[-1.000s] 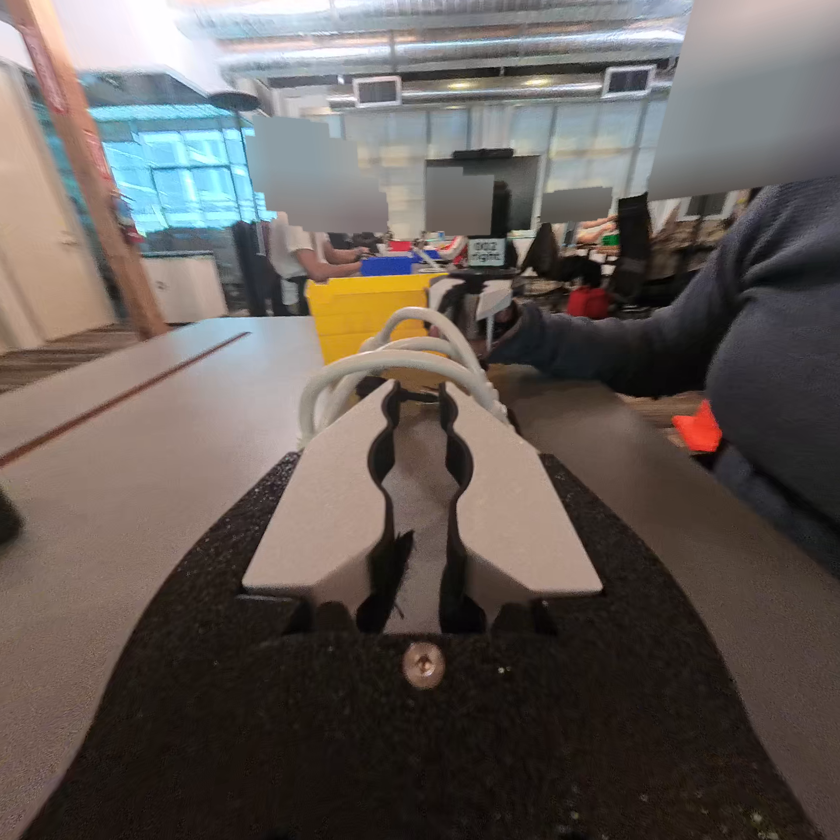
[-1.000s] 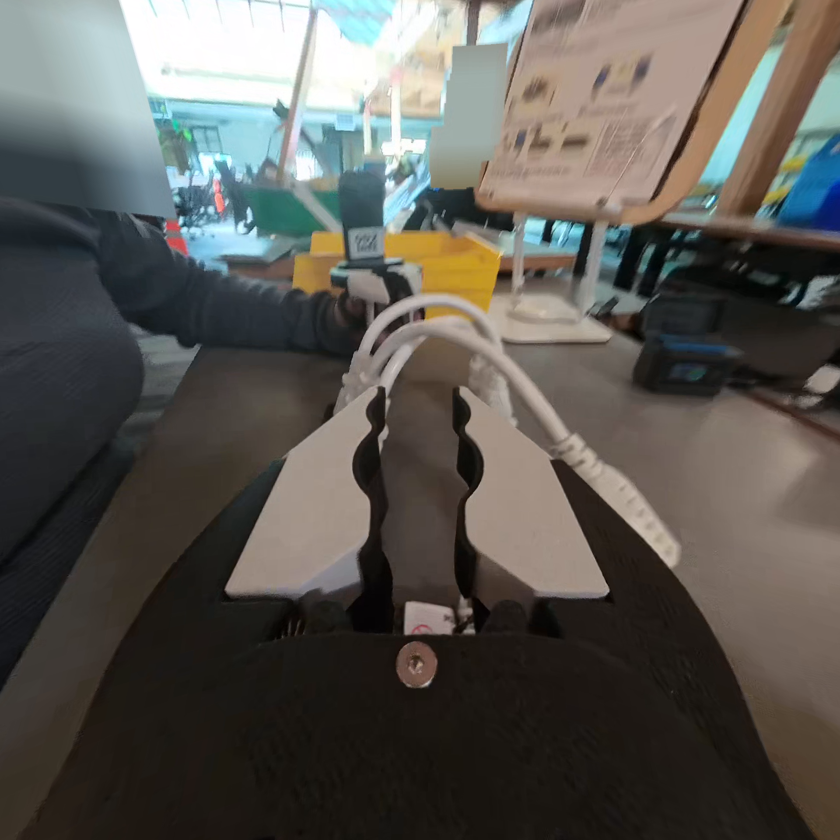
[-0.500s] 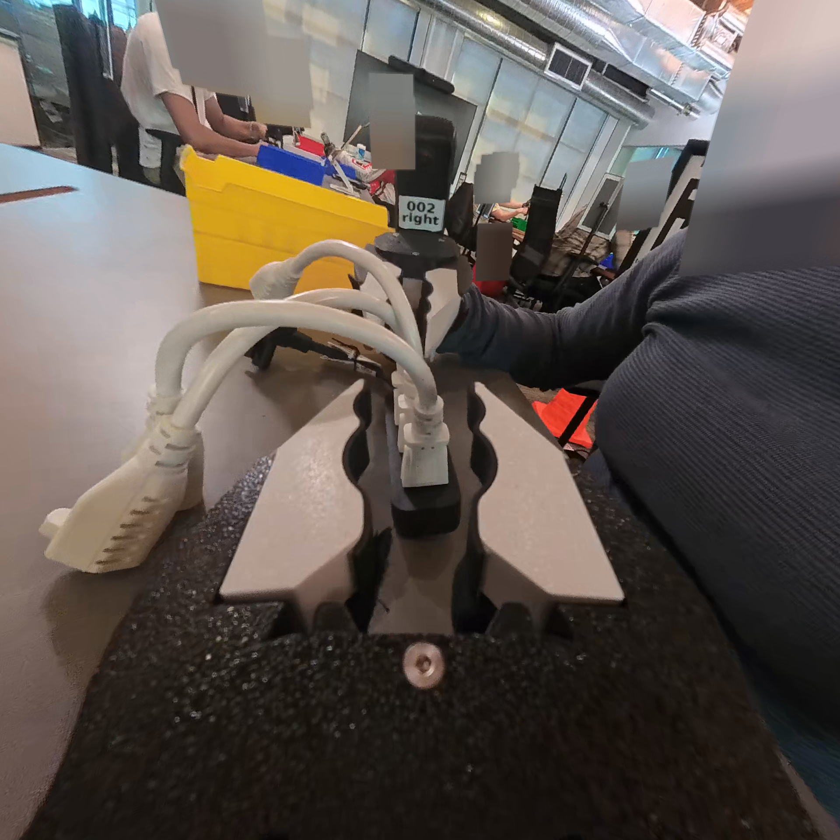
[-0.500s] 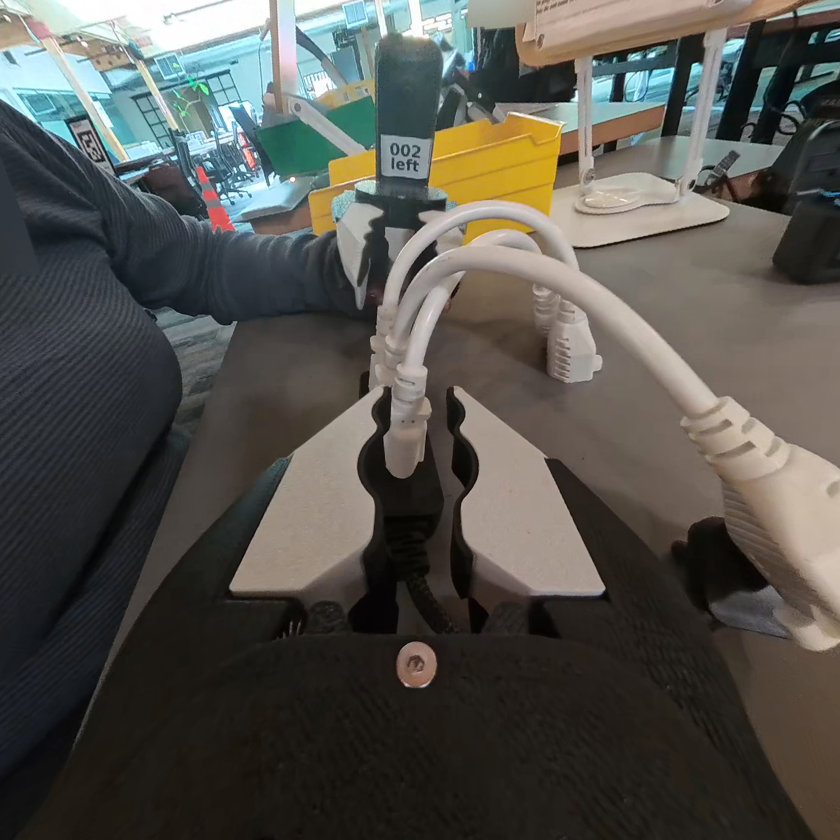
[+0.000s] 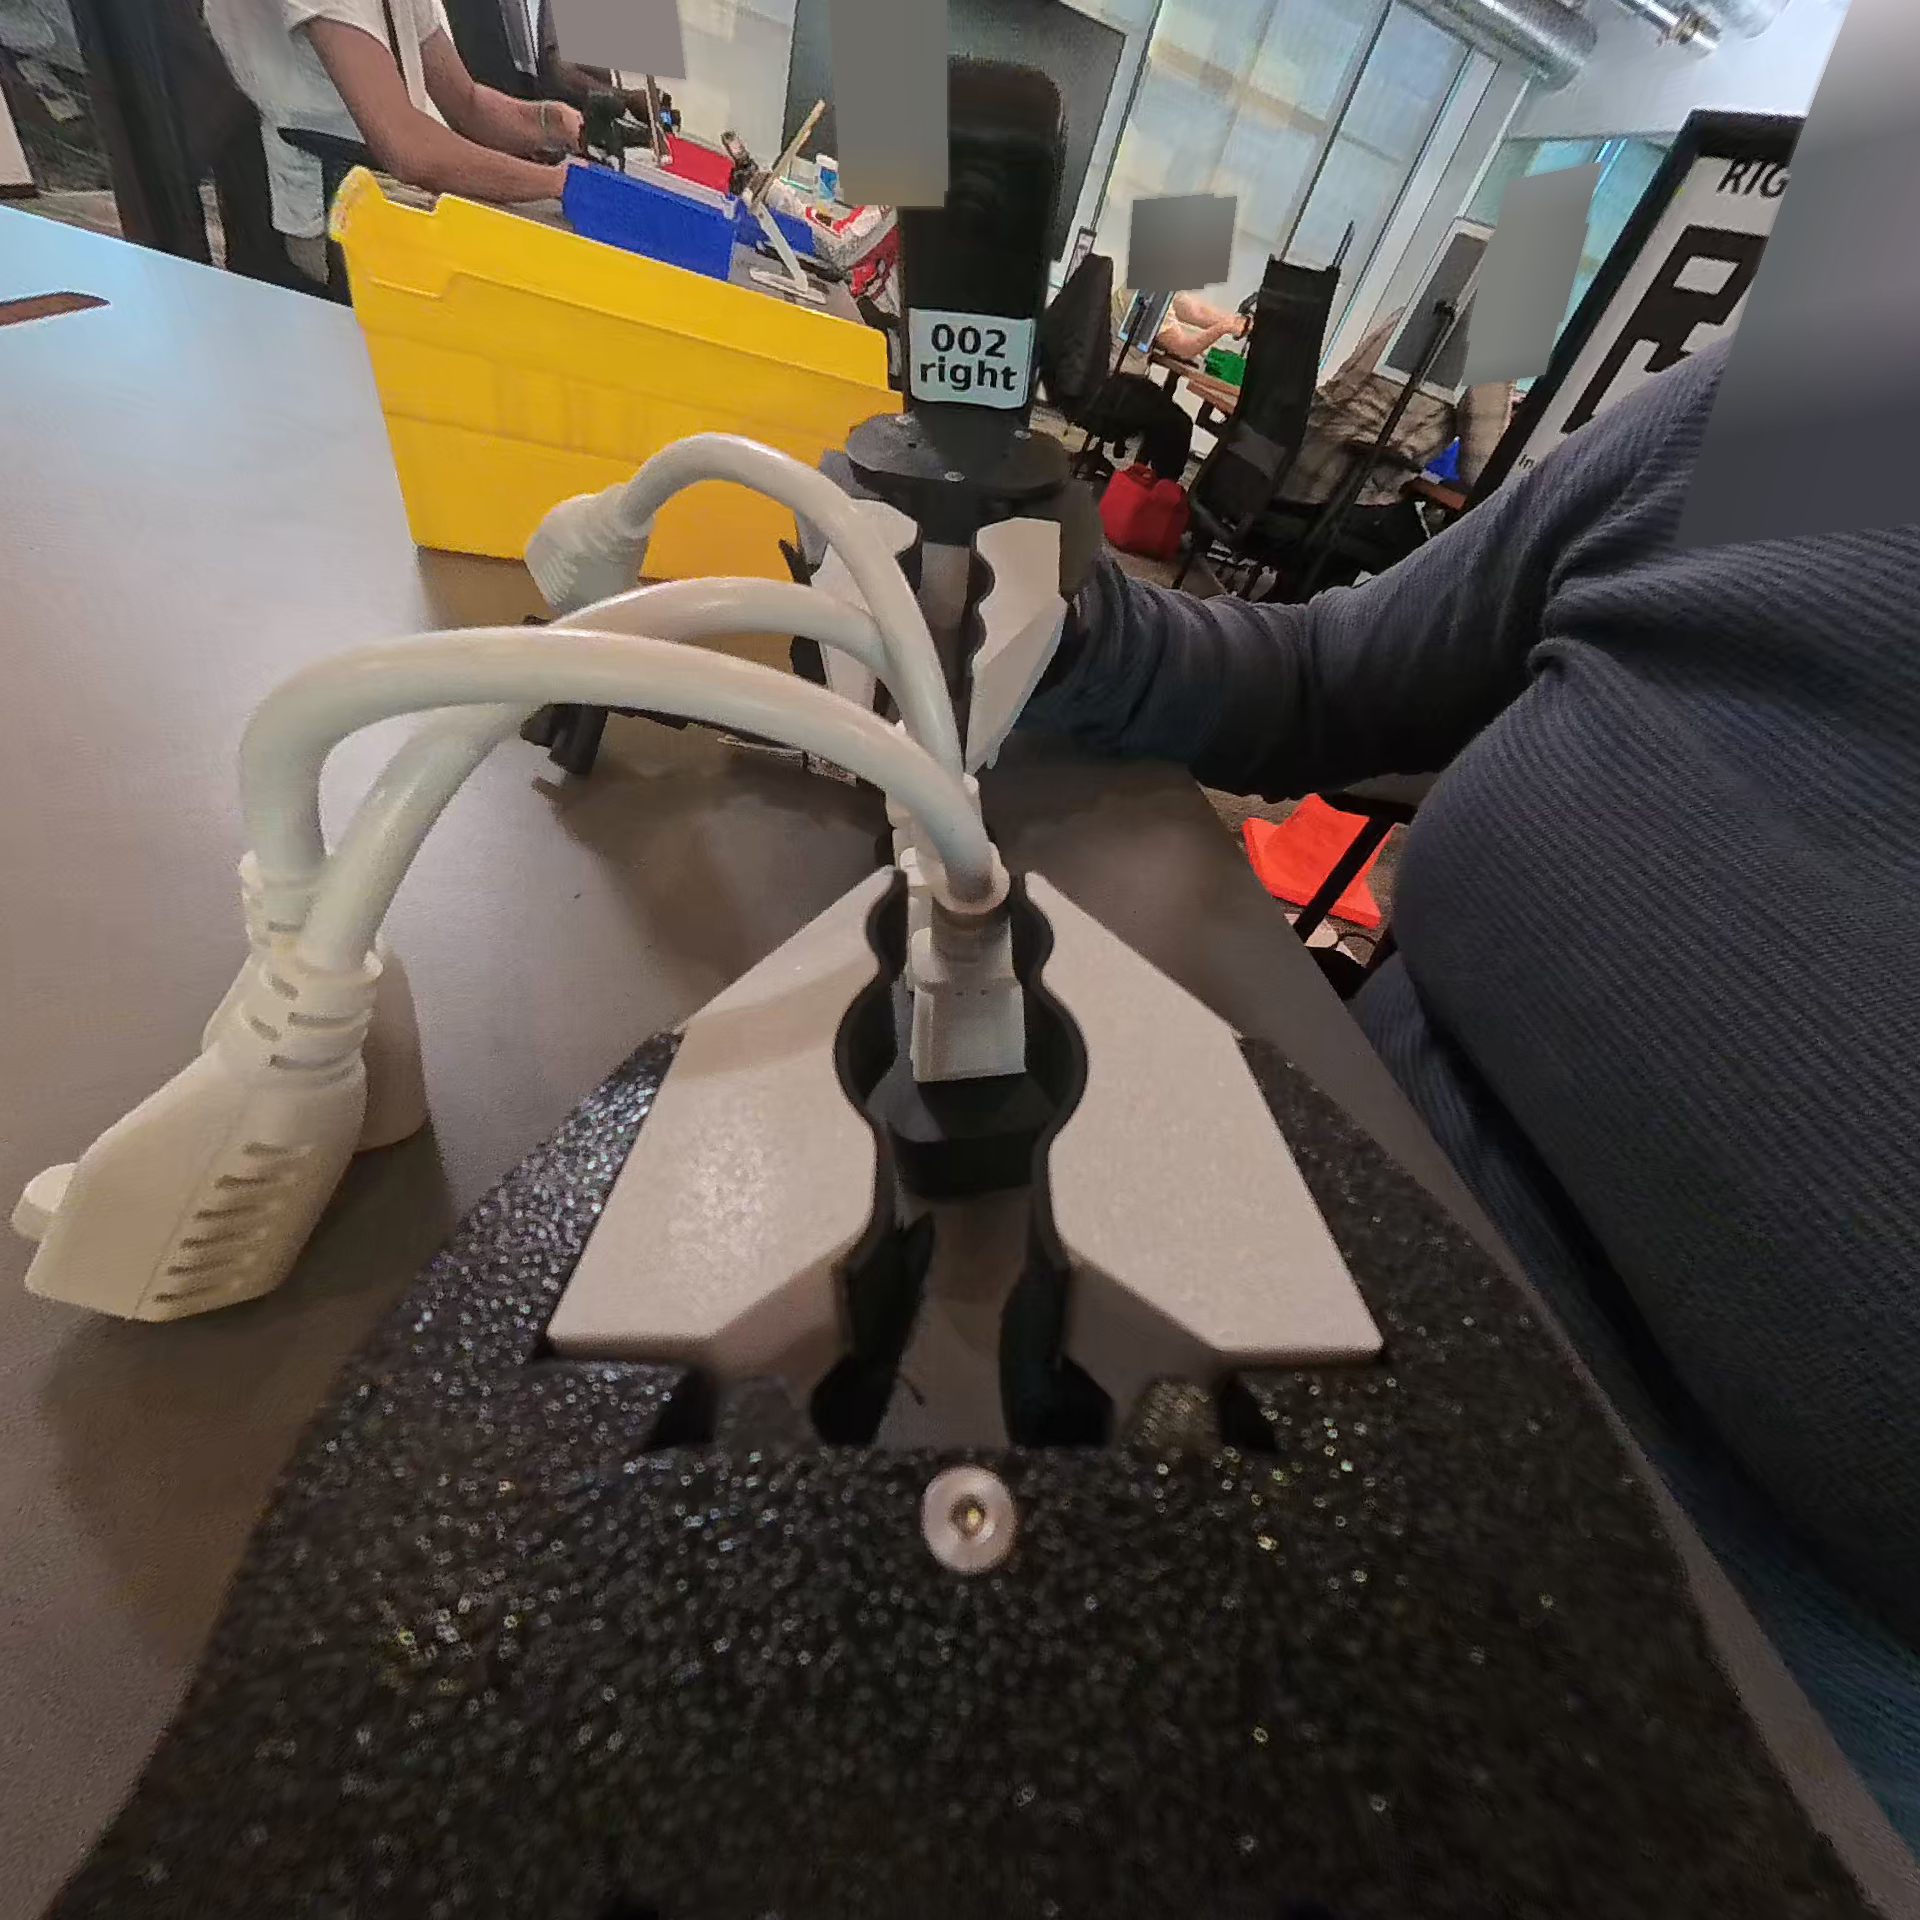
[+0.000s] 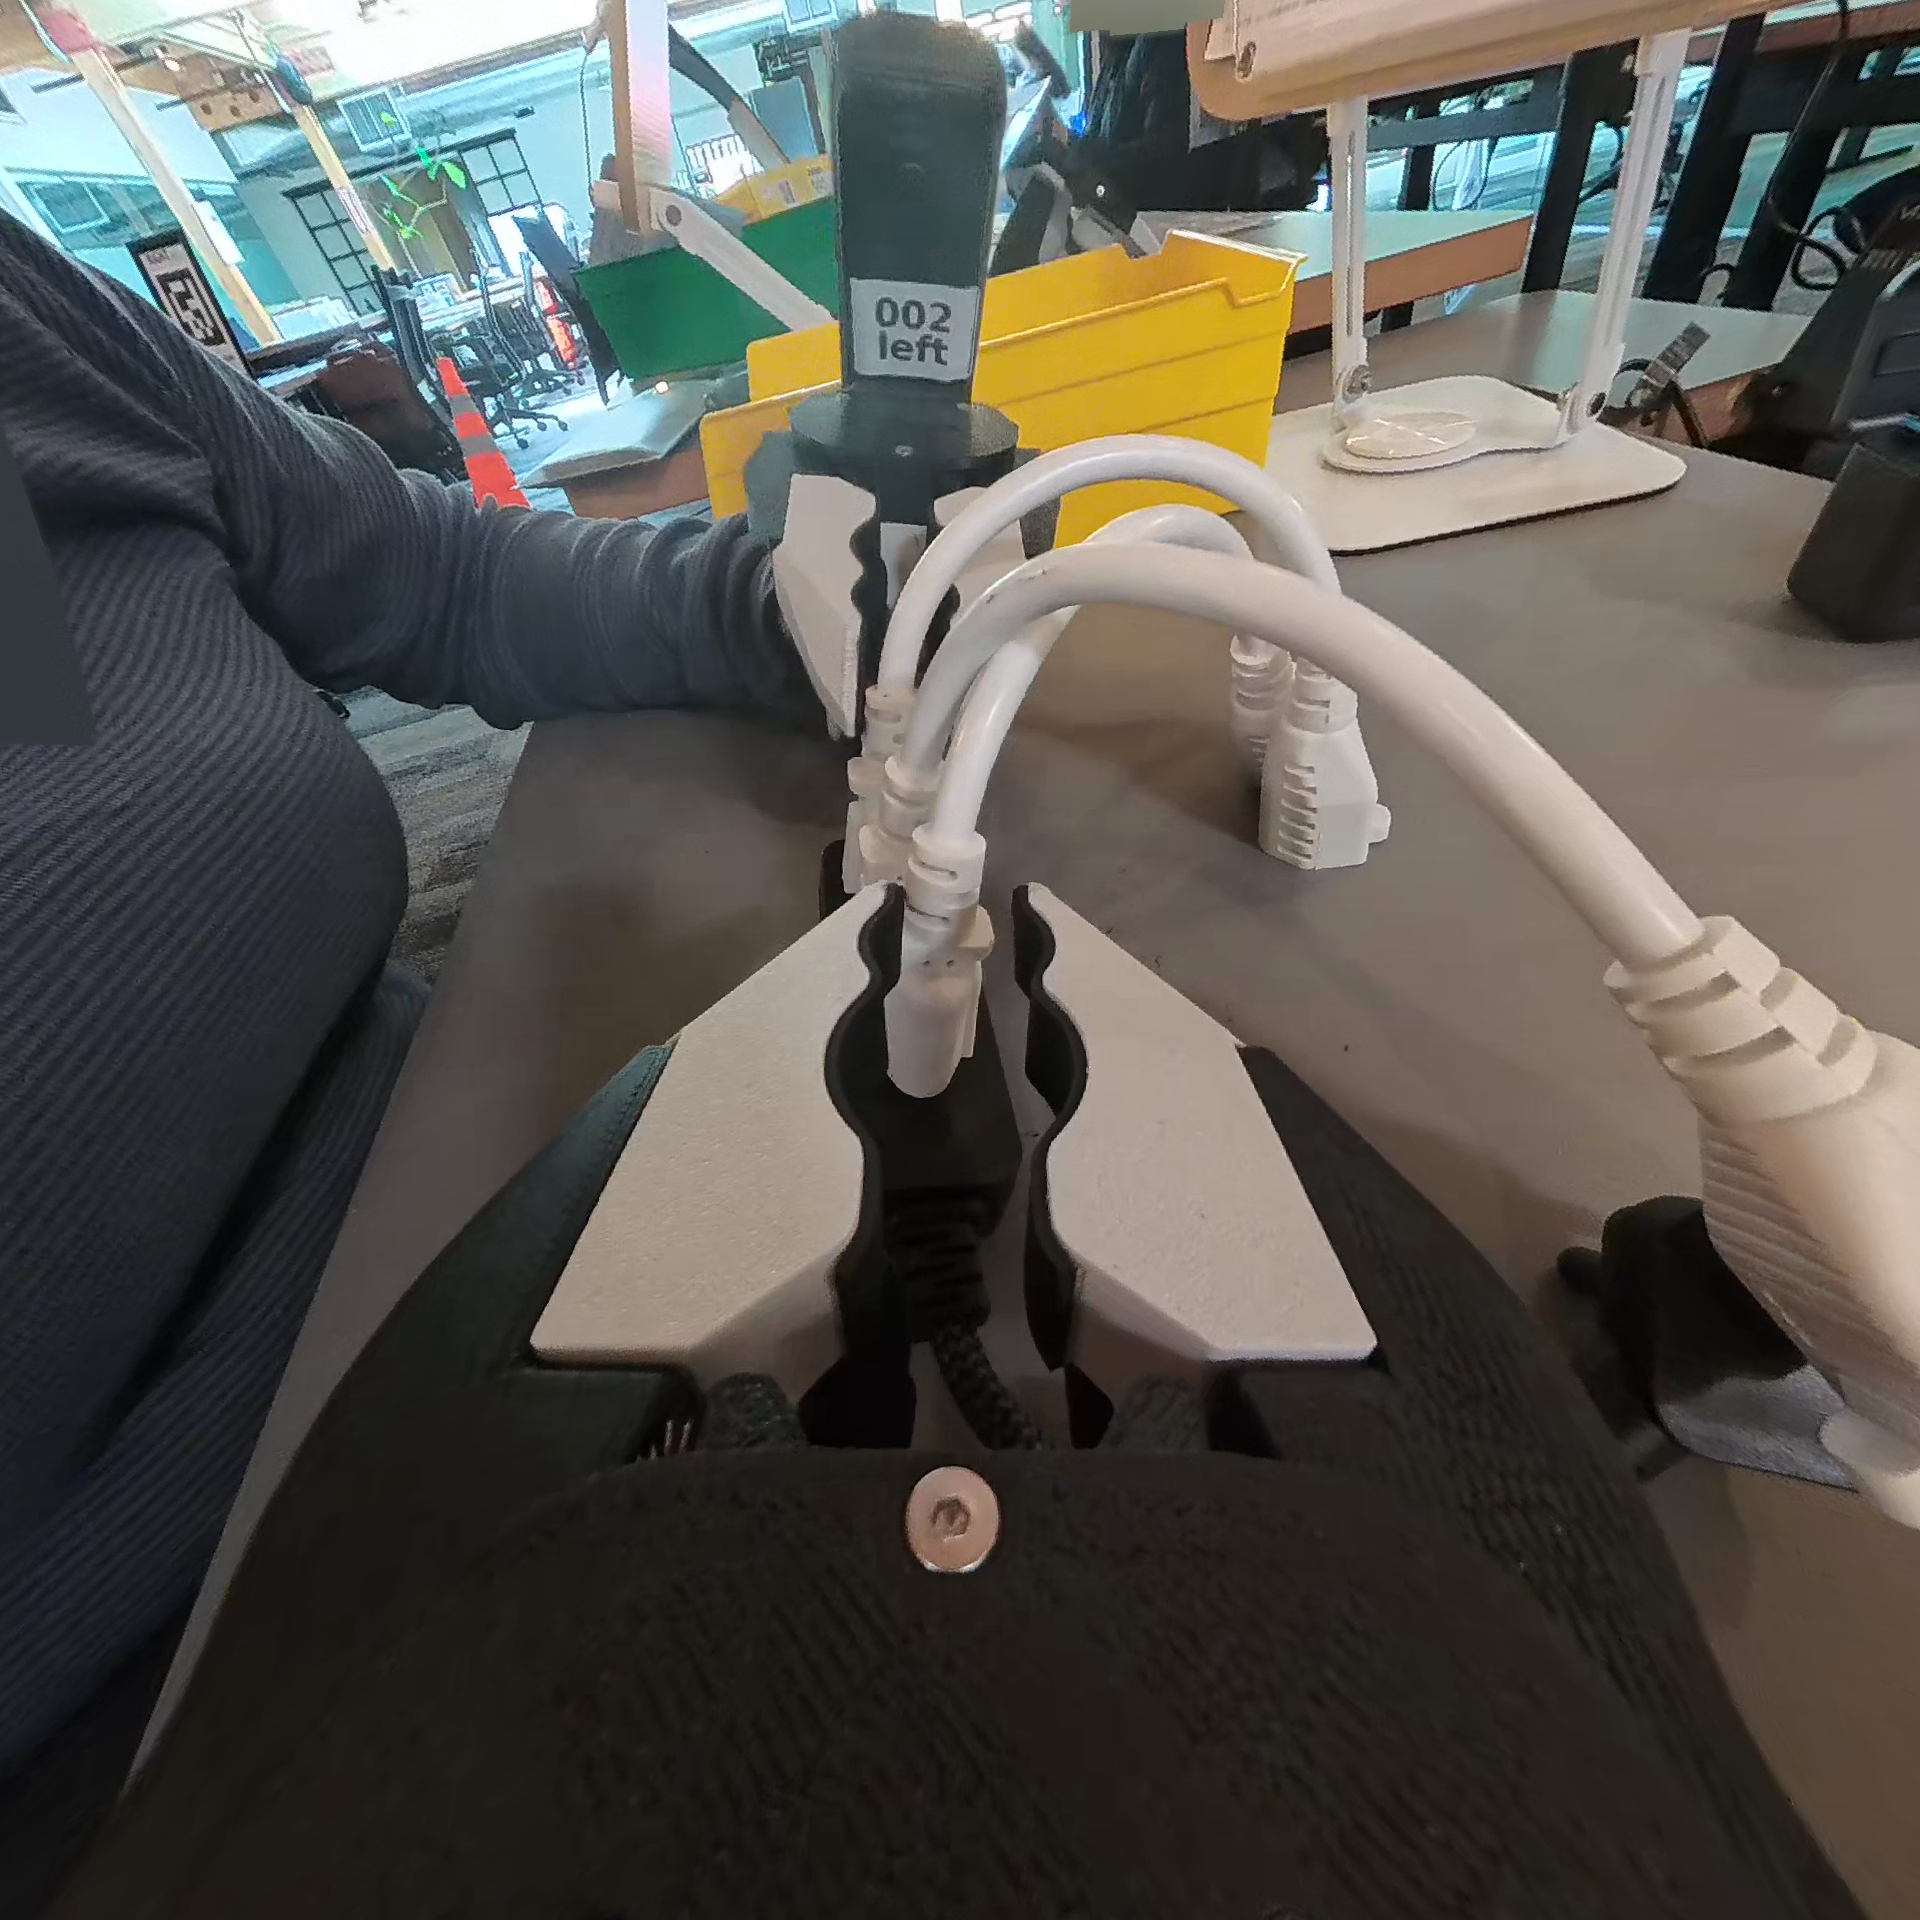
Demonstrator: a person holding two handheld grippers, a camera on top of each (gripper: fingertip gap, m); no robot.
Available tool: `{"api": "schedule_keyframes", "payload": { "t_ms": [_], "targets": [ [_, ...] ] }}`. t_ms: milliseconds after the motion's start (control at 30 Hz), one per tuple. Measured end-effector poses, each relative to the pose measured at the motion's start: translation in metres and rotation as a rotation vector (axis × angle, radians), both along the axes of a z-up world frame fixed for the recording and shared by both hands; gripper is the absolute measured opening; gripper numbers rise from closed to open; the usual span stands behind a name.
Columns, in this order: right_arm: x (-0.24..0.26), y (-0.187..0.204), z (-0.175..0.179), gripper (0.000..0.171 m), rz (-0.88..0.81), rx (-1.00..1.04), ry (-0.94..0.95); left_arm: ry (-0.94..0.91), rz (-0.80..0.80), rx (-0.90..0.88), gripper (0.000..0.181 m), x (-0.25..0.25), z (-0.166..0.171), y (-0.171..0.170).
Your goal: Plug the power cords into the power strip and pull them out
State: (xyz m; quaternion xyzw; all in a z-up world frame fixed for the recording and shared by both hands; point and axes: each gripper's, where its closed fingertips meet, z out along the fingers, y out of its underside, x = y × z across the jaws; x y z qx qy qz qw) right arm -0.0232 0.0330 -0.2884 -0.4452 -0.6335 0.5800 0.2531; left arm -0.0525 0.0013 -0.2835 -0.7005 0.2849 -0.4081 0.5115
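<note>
A black power strip (image 5: 961, 1143) lies on the grey table (image 5: 156, 623) with several short white cords (image 5: 582, 665) plugged into it and arching over to the side. Their chunky white heads (image 5: 197, 1174) rest on the table. My left gripper (image 5: 961, 894) is open, its jaws on either side of one end of the strip. My right gripper (image 6: 951, 904) is open around the other end (image 6: 945, 1132), where a braided black cable leaves; a small gap shows at the right finger. Each gripper faces the other: the right one (image 5: 961, 665), the left one (image 6: 873, 623).
A yellow bin (image 5: 582, 384) stands behind the strip. A white stand base (image 6: 1475, 468) and a black device (image 6: 1860, 540) sit farther off. A black plug (image 5: 566, 732) lies on the table. A dark-sleeved arm (image 5: 1662, 935) runs along the table's edge. Spacing between my two grippers at the tips: around 5 cm.
Both grippers have tipped down and closed in on the strip from opposite ends. Its ends now lie between their fingers. The finger gaps look unchanged.
</note>
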Motion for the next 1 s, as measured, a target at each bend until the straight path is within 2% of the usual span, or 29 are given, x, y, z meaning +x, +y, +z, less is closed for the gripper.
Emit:
{"api": "schedule_keyframes", "payload": {
  "t_ms": [300,1000],
  "targets": [
    [0.0006,-0.0025,0.0005,0.012,0.015,0.005,0.007,-0.003,-0.015,0.001,0.013,0.0012,0.0004,-0.0014],
    [0.0036,0.0006,0.0035,0.008,0.007,0.014,0.032,-0.028,-0.021,-0.011,0.013,-0.0004,0.0022,-0.0012]
  ]
}}
